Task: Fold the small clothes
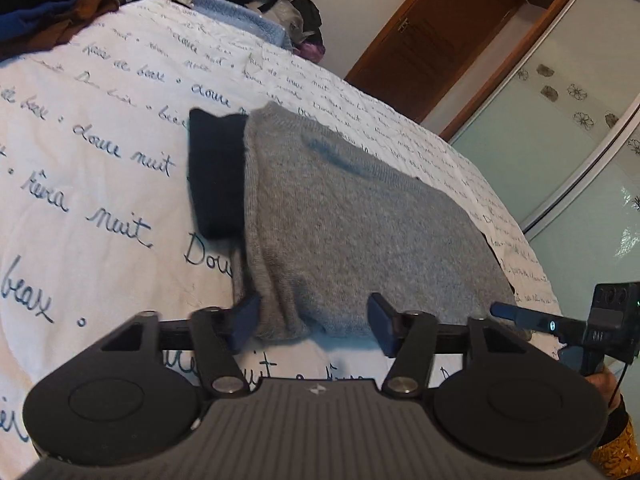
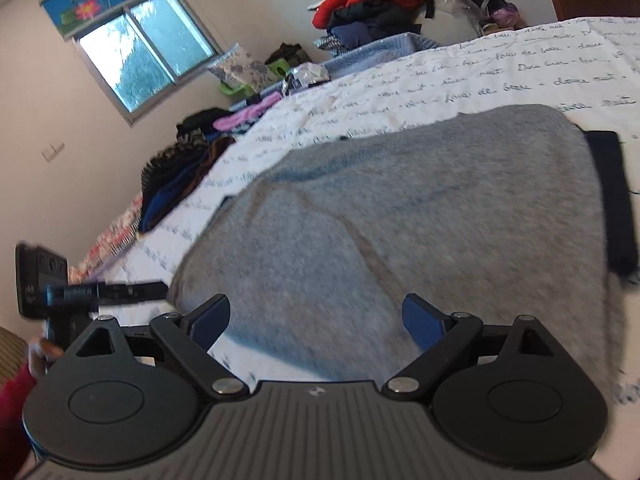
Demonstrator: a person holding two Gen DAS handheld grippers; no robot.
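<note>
White bedspread (image 1: 100, 128) printed with blue script fills the surface, with a heap of loose clothes (image 2: 372, 4) stacked at its far end and a sliding wardrobe door (image 1: 568, 120) off to one side. Plenty of bare cover lies on the script side of the work.

Centre stage is the grey knit garment (image 1: 340, 220), lying flat with a dark navy piece (image 1: 218, 176) peeking out from under its far edge. Its long axis runs away from both grippers, near hem toward us, far edge up the bed.

Left gripper (image 1: 314, 320) sits right at the near hem, jaws spread wide, straddling a bunched corner of grey knit without pinching it. Right gripper (image 2: 316, 322) is also spread open, hovering over the near edge of the same garment, grey cloth between and beyond its fingers.

Both are at the hem, the left perhaps a shade closer to its corner. My read: the next move is a two-handed pinch on the near hem, then a carry forward over the body.
</note>
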